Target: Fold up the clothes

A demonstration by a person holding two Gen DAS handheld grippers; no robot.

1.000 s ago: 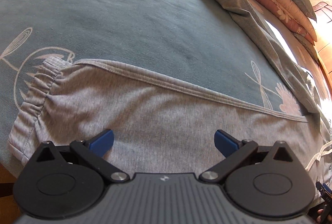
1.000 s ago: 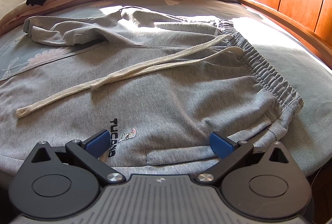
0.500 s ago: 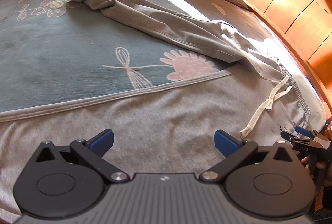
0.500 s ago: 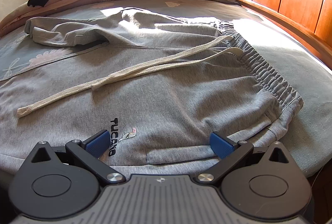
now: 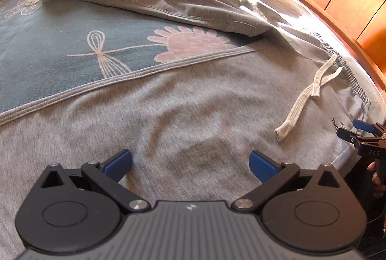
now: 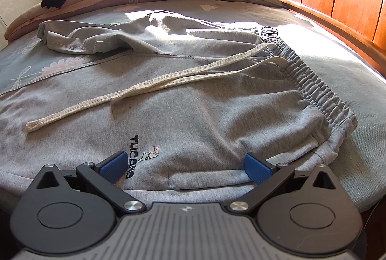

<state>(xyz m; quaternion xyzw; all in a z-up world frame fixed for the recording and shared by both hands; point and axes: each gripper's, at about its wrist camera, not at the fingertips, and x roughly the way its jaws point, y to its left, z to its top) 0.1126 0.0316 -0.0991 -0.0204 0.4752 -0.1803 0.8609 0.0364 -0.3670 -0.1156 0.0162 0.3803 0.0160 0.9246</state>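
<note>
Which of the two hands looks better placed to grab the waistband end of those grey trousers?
Probably the right. The right gripper hangs open over the logo, close to the elastic waistband. The left gripper, also open, sits over plain leg fabric of the trousers, farther from the waistband.

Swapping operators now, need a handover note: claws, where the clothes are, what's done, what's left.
Left claw: open, empty, above the near leg of the grey sweatpants.
Right claw: open, empty, at the bed's edge by the printed logo near the waistband.
Sweatpants lie spread on the blue bedspread, legs apart in a V; the far leg is rumpled. Drawstring lies loose across the front.
Done: nothing folded yet.
Left: probably smooth the far leg, bring the legs together, then fold lengthwise; perhaps tuck the drawstring first.
</note>
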